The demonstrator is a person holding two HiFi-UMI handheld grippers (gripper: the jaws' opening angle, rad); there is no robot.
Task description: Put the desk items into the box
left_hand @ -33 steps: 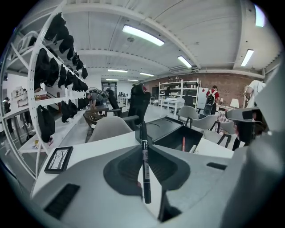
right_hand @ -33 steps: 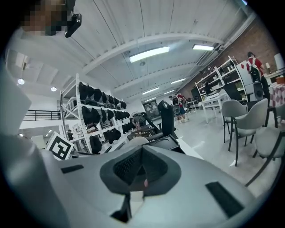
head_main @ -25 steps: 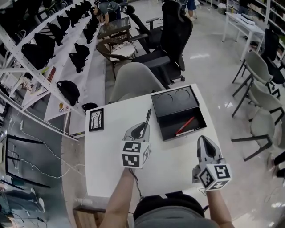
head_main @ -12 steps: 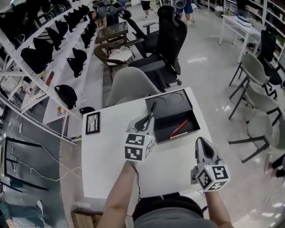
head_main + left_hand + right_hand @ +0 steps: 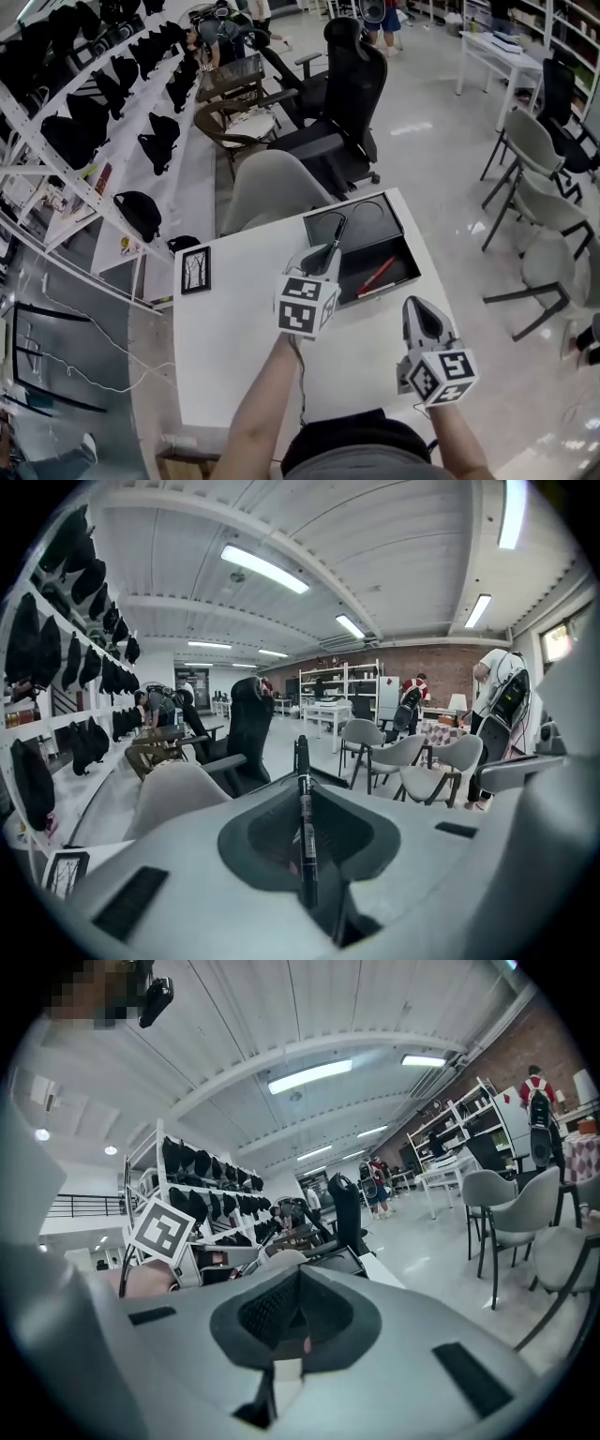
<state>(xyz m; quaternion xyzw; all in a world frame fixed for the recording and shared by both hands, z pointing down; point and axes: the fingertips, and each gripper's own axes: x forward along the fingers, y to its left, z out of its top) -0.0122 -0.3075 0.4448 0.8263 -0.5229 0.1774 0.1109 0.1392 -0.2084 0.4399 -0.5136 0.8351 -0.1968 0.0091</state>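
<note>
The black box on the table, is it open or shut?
Open: its lid lies folded back, and a red pen shows inside the box.

left gripper (image 5: 325,256): fingers clamped on pen (image 5: 336,234), reached forward, tilted slightly down
right gripper (image 5: 418,315): fingers together, empty, held near body

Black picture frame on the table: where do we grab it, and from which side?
The picture frame lies flat on the table, near its left edge. Likely best: come from above, jaws across the narrower width, closing on the two long edges. The flat face offers nothing to pinch.
</note>
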